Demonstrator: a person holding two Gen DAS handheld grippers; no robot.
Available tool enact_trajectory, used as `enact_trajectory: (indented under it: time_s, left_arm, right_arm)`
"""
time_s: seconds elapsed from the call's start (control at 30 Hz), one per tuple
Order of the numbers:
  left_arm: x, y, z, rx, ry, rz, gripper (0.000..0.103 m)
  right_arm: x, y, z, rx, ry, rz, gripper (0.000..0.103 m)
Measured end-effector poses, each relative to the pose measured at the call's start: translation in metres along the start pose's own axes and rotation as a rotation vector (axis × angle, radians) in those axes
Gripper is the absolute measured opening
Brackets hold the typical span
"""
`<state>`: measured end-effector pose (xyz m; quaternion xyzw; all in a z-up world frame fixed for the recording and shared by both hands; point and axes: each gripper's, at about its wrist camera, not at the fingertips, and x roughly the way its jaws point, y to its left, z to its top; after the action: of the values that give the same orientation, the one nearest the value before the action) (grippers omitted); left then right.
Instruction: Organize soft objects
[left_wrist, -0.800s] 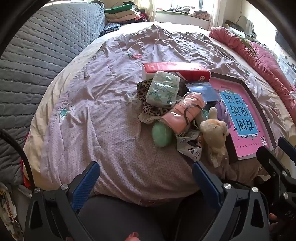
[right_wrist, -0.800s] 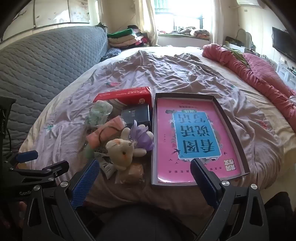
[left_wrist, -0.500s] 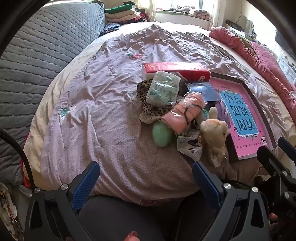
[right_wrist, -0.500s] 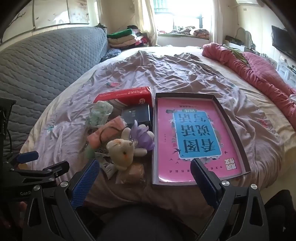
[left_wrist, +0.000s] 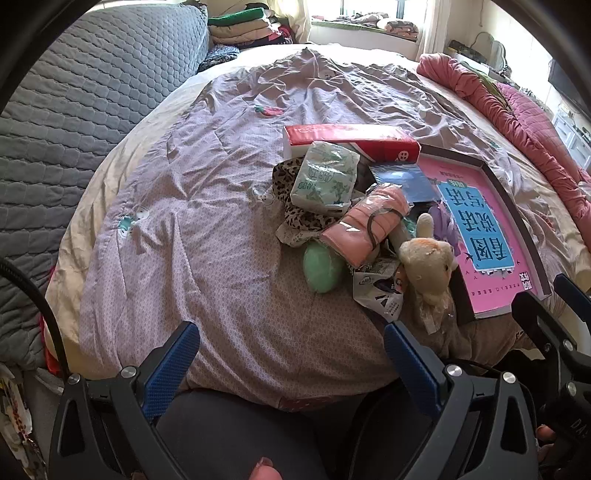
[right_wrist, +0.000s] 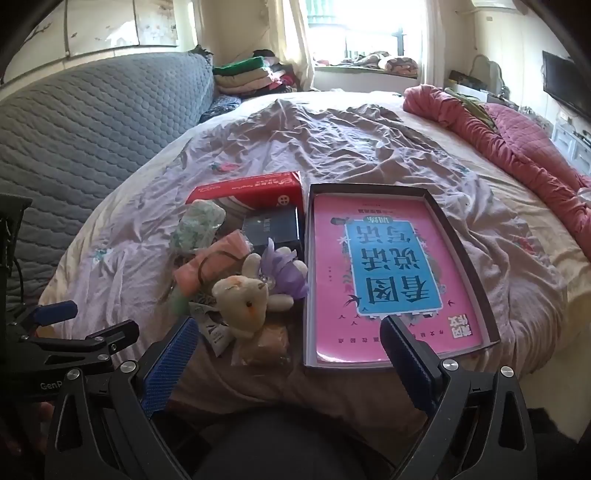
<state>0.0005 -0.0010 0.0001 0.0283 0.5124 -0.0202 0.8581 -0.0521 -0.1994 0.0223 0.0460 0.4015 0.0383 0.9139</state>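
Nothing has moved; both grippers (left_wrist: 290, 350) (right_wrist: 288, 347) hover open, level.

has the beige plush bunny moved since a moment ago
No. In the right wrist view the beige plush bunny sits at the same spot beside the dark tray, against the purple plush.

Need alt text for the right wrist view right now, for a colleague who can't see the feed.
The open, empty right gripper hovers at the near edge of a bed, facing a heap of soft things: a cream plush bunny, a purple toy and a pink roll. A shallow box holding a pink book lies right of the heap.
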Motion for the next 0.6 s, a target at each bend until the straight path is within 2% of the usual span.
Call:
enact_trajectory:
  time_s: [0.6]
  left_arm:
    - [-0.0013, -0.0004, 0.0013, 0.002, -0.009, -0.003, 0.101]
  right_arm:
    - [-0.0006, -0.0028, -0.0020, 0.005, 0.004, -0.004, 0.099]
